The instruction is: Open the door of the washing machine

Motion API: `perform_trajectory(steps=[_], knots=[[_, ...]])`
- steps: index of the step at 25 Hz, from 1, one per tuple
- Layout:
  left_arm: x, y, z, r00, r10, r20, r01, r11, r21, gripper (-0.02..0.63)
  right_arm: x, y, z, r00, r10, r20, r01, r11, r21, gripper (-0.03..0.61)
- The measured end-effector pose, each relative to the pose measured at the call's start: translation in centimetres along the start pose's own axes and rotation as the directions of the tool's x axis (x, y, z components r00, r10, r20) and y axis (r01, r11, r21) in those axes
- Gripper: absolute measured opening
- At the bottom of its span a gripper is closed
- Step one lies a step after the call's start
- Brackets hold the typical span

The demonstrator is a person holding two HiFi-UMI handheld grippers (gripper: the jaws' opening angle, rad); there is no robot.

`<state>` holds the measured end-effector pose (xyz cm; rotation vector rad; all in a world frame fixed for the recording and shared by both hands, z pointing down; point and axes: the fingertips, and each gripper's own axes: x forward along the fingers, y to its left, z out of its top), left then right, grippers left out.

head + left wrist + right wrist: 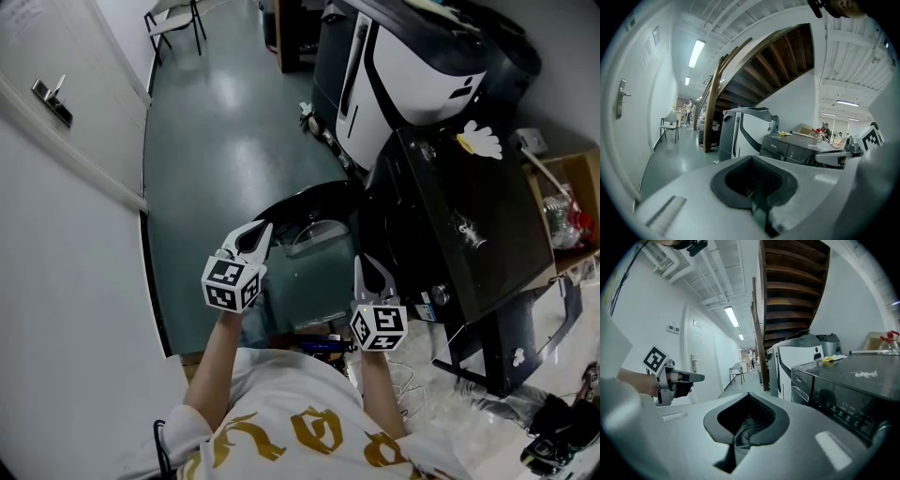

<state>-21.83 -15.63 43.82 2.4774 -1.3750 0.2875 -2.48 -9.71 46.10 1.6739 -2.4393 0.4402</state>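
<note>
The washing machine [469, 206] is seen in the head view as a dark box to the right, its front turned toward the person. The door [314, 211] is judged to be the dark, round-edged panel standing out from that front, apparently already swung partly open. It lies just ahead of both grippers and between them. The left gripper [255, 239] is held near the door's outer edge, and the right gripper [368, 274] is nearer the machine's front. Both grippers are closed, jaw against jaw, with nothing held. This is shown plainly in the left gripper view [757, 197] and the right gripper view [745, 430]. Only the machine's upper front and top are shown in those two views. The door is given by the head view alone.
</note>
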Motion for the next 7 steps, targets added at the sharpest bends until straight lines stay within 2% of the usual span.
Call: perform_trajectory(steps=[7], knots=[[0.50, -0.09, -0.44, 1.000, 0.004, -0.012, -0.004, 1.000, -0.004, 0.000, 0.21, -0.66, -0.19, 1.000, -0.004, -0.007, 0.004, 1.000, 0.000, 0.006]])
